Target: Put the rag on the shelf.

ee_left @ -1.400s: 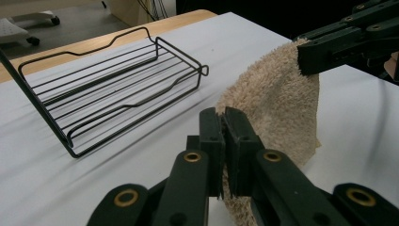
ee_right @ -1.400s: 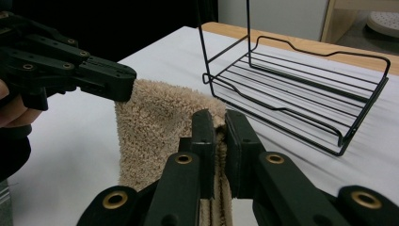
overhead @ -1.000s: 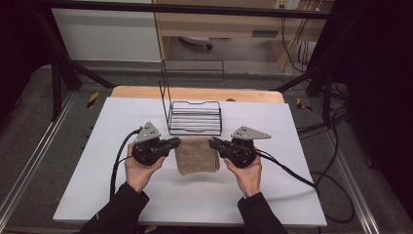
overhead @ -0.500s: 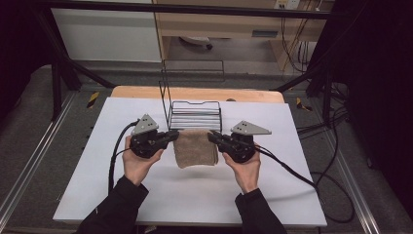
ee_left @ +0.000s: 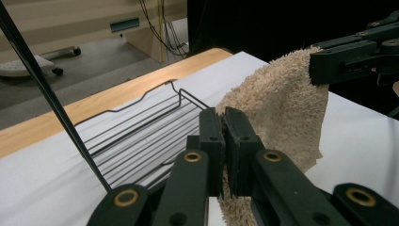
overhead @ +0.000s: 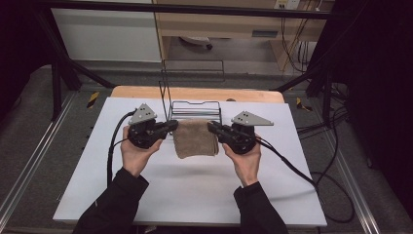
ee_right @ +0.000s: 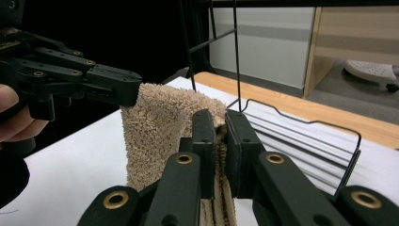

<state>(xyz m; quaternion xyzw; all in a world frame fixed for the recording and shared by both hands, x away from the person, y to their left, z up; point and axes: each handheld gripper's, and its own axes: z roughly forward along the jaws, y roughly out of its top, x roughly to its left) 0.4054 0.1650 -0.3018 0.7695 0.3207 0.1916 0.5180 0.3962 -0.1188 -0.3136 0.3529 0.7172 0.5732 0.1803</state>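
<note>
Jaws of left gripper (overhead: pixel 171 126) and right gripper (overhead: pixel 212 127) each clamped on towel (overhead: pixel 196 139) corner. Towel lifted forward off counter (overhead: pixel 195 190), now at wire rack (overhead: pixel 194 109) edge; likely about to go in.

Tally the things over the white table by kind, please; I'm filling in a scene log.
Towels: 1, tan towel
Wire racks: 1, black wire rack
Grippers: 2, left gripper and right gripper
Total: 4
</note>
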